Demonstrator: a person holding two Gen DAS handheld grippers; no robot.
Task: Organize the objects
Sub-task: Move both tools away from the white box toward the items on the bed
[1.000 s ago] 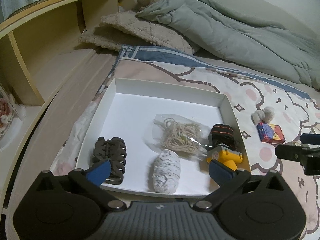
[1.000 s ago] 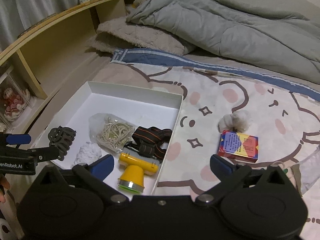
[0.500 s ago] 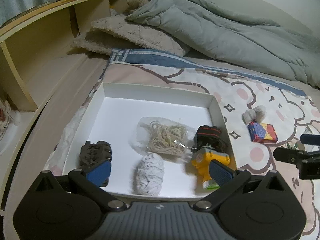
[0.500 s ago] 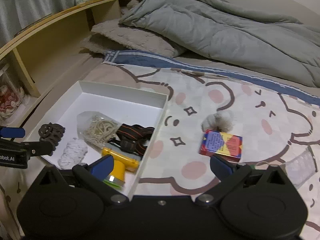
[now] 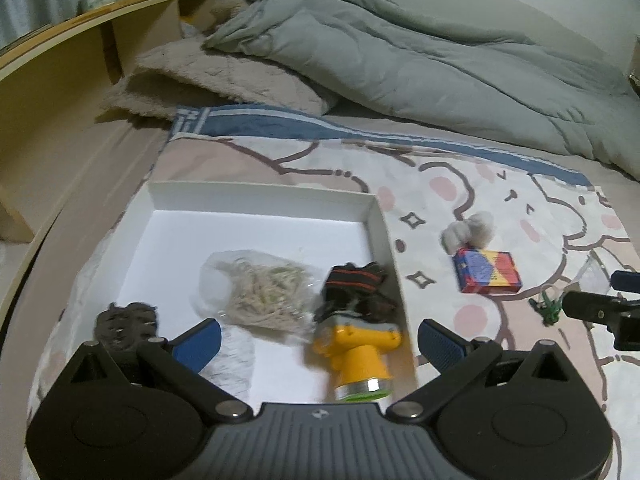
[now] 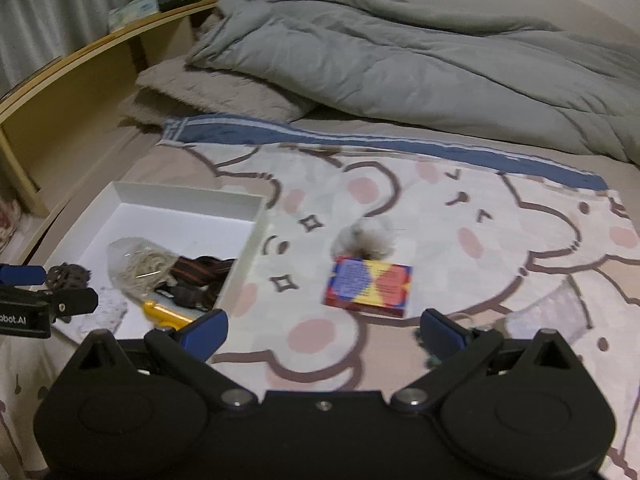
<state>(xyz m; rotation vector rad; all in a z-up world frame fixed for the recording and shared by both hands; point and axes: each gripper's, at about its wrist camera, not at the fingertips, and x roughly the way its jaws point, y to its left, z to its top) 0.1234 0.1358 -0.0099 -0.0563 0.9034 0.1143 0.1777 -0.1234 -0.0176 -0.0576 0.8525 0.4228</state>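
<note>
A white tray (image 5: 264,194) on the bed holds a dark hair claw (image 5: 124,322), a white yarn ball (image 5: 236,360), a bag of string (image 5: 264,292), a black strap (image 5: 356,288) and a yellow headlamp (image 5: 360,358). My left gripper (image 5: 318,340) is open and empty above the tray's near edge. On the bear-print blanket lie a colourful card box (image 6: 370,286), a grey fluff ball (image 6: 366,242) and a small green item (image 5: 548,308). My right gripper (image 6: 324,330) is open and empty, just short of the card box.
A grey duvet (image 6: 400,56) and a beige pillow (image 5: 208,76) lie at the back. A wooden shelf (image 5: 52,92) runs along the left. A clear plastic bag (image 6: 560,312) lies at the right of the blanket.
Both grippers have shifted to the right. The right gripper now faces the card box and fluff ball instead of the tray. Both stayed open.
</note>
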